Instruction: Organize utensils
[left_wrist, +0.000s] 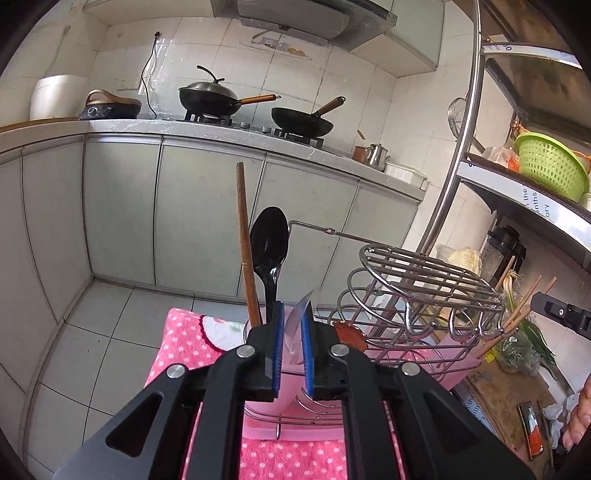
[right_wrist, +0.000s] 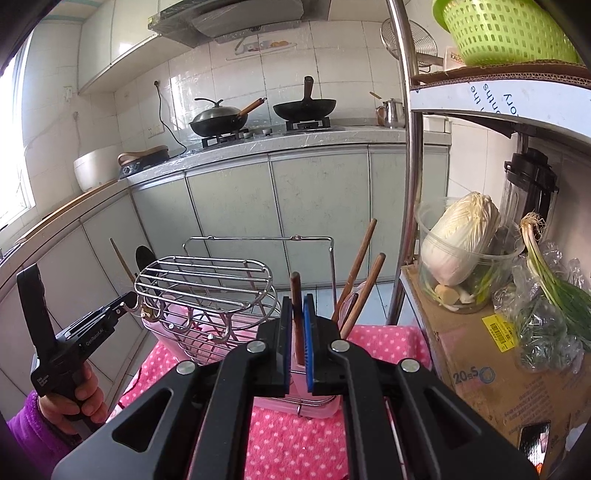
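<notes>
Blue-padded left gripper (left_wrist: 292, 343) is clamped on a thin steel utensil (left_wrist: 297, 321), low in the frame's centre, beside a black spoon (left_wrist: 269, 243) and wooden stick (left_wrist: 245, 243). Right gripper (right_wrist: 297, 339) pinches a wooden handle (right_wrist: 296, 314) at centre, over the wire rack (right_wrist: 207, 280) on the pink dotted cloth (right_wrist: 295, 439).

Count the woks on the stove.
2. A lidded wok sits on the left burner; an open wok sits on the right burner. No others visible on the stove.
</notes>
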